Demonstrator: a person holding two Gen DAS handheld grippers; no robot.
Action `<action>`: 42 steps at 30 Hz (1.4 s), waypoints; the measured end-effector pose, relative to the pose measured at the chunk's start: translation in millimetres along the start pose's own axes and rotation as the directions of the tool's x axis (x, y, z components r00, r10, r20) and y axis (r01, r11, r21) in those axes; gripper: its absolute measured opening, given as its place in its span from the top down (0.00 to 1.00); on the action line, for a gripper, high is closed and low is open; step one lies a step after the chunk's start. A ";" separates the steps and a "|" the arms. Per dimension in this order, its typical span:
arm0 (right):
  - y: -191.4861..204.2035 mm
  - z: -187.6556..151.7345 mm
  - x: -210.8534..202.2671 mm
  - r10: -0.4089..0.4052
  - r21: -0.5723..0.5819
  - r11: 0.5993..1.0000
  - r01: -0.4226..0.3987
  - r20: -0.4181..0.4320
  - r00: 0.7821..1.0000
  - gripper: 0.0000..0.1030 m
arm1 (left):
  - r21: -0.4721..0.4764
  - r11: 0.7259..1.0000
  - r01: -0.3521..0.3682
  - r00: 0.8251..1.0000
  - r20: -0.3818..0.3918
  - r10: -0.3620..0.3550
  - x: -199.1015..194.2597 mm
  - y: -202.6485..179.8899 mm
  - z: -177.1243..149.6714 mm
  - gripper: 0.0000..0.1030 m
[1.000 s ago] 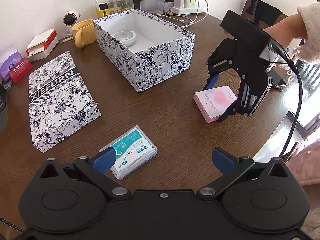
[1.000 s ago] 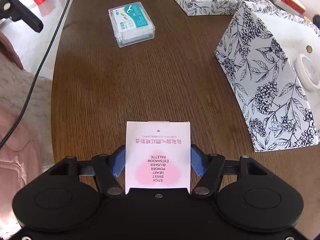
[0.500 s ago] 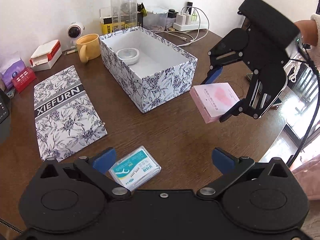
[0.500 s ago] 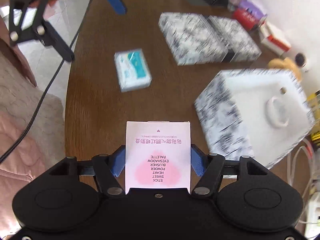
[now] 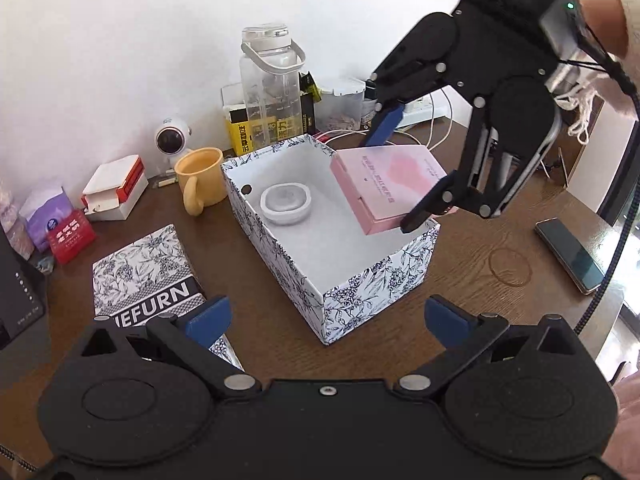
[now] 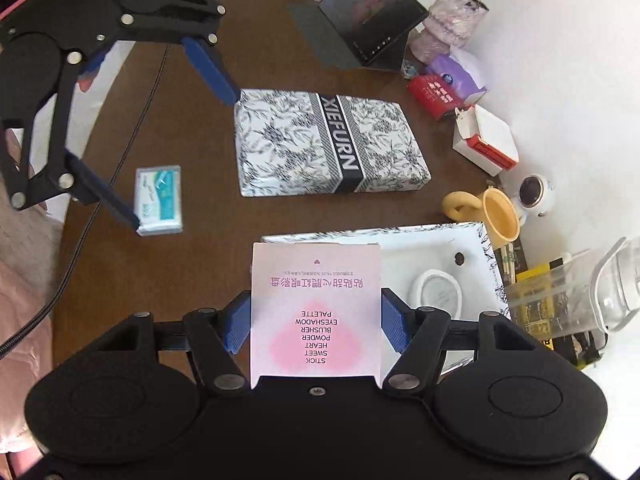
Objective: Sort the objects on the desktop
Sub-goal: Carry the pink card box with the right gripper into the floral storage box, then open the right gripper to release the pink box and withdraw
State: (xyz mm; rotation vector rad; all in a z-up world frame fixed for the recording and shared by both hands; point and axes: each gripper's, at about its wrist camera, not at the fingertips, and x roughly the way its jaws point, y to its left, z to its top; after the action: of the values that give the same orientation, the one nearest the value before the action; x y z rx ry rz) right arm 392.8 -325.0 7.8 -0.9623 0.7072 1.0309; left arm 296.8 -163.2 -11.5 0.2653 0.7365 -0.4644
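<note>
My right gripper is shut on a pink palette box, holding it tilted over the right end of the open floral box. A white round dish lies inside the floral box. In the right wrist view the pink palette box sits between the blue pads of the right gripper, above the floral box's rim. My left gripper is open with nothing in it, in front of the floral box. A clear floss-pick box lies on the table near the left gripper.
The floral lid lies flat left of the box. A yellow mug, small camera, water bottle and red-white carton stand behind. A phone lies at the right table edge; a tablet stands at the far end.
The right gripper lifted the pink palette box off the table and carried it over the open floral box. The left gripper rose and turned; the floss-pick box left its view.
</note>
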 end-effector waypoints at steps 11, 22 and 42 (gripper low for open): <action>-70.4 -9.0 90.1 0.141 -0.037 0.989 -0.144 -0.079 0.987 0.34 | 0.059 0.997 0.042 0.999 0.001 -0.042 60.3 -2.5 21.4 0.00; -115.5 -11.8 175.2 0.255 -0.074 0.961 -0.267 -0.143 0.956 0.34 | 0.083 0.995 0.059 0.997 -0.050 -0.055 90.0 -2.6 23.9 0.15; -108.5 -29.5 195.3 0.280 -0.077 0.952 -0.297 -0.181 0.943 0.33 | 0.086 0.988 0.128 0.981 -0.156 -0.114 114.4 -7.2 14.9 0.24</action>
State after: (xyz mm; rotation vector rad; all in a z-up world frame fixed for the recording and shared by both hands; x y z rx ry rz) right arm 564.0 -299.1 -136.4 -1.0647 0.9642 1.2629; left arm 375.9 -210.9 -81.1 0.3492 0.8833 -0.6006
